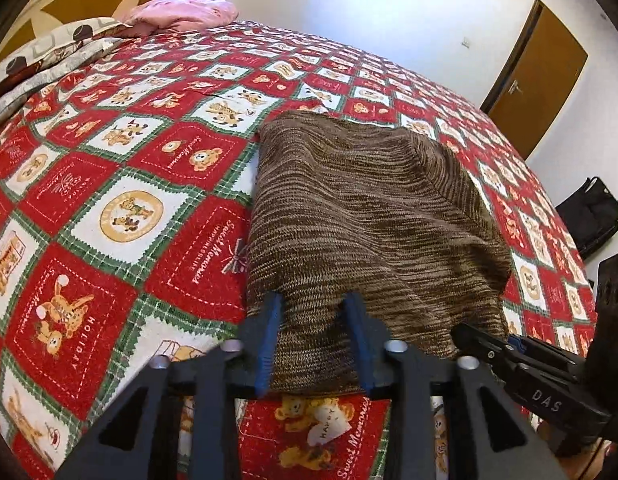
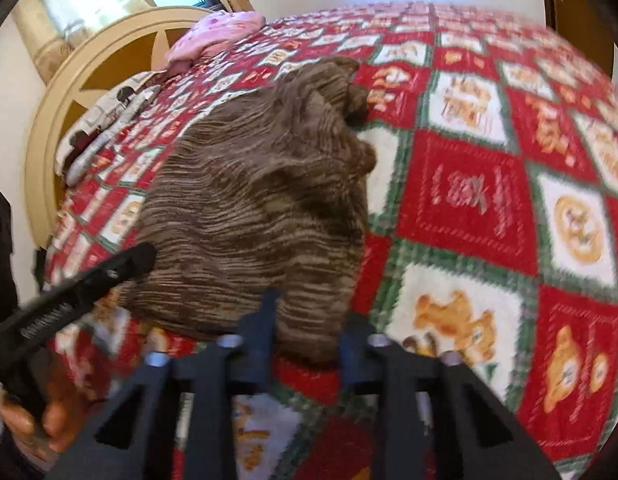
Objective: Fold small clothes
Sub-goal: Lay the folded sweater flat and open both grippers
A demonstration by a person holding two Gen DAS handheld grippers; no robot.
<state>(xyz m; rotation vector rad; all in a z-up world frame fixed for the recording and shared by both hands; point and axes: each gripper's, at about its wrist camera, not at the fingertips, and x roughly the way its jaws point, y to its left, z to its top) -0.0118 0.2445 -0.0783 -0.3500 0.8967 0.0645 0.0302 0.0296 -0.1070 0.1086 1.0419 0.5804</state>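
Though blurred — brown knit garment

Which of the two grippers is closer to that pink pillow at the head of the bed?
Left, narrowly. The left gripper is at the brown knit garment's near edge on the pink pillow's side; the right gripper is at that edge farther from it.

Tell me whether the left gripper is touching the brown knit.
Touching. In the left wrist view the left gripper has both blue pads against the near edge of the brown knit, with fabric pinched between them.
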